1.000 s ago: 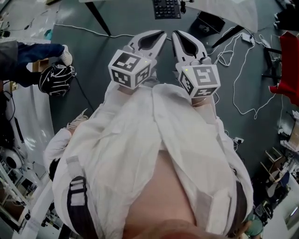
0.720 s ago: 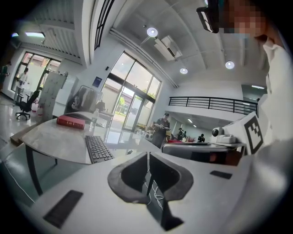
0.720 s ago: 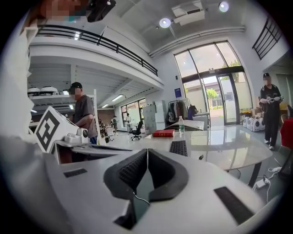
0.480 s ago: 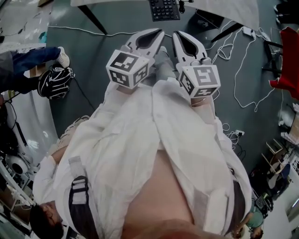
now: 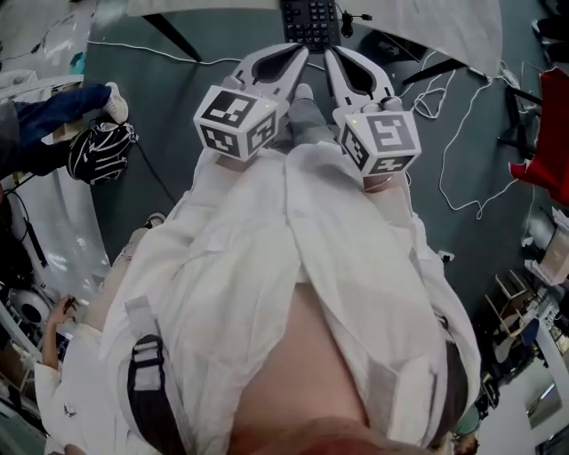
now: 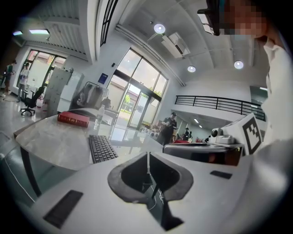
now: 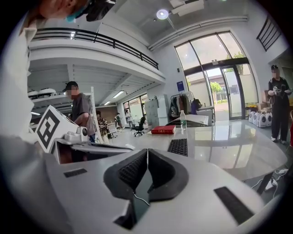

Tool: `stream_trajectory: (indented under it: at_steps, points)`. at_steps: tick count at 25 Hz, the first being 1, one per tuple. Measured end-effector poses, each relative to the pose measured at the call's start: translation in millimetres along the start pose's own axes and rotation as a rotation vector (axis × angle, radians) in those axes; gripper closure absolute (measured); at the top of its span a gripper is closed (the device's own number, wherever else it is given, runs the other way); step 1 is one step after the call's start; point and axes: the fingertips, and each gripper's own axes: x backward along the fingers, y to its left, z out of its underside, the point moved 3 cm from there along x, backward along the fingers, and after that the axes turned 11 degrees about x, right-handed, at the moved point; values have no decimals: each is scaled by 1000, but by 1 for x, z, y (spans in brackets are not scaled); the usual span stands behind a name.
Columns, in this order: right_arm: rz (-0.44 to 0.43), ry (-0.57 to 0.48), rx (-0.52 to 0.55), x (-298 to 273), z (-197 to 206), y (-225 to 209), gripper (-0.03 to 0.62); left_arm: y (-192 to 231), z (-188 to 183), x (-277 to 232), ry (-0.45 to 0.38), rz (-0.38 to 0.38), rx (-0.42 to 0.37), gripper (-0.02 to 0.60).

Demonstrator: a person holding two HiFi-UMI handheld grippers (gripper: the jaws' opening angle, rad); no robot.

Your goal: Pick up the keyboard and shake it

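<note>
my left tool [image 6: 147, 157] closed, empty | my right tool [image 7: 147, 155] closed, empty | keyboard [image 5: 311, 16] at 12 o'clock on surface [image 6: 50, 137], untouched | red book [image 6: 73, 119] print unreadable

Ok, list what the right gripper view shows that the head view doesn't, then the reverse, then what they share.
Only the right gripper view: a red book and a water bottle on the table beyond the keyboard. Only the head view: white cables on the floor and a black-and-white glove at left. Both: the keyboard, the right gripper, shut and empty, and the left gripper.
</note>
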Motion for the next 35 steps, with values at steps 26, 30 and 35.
stream_trajectory:
  at_steps: [26, 30, 35]
  points:
    - [-185, 67, 16, -103, 5, -110, 565, 61, -46, -120, -1, -128, 68, 557]
    - [-194, 80, 14, -108, 7, -110, 565, 68, -45, -120, 9, -139, 77, 557]
    - [-190, 92, -4, -118, 8, -105, 565, 78, -45, -119, 33, -127, 84, 557]
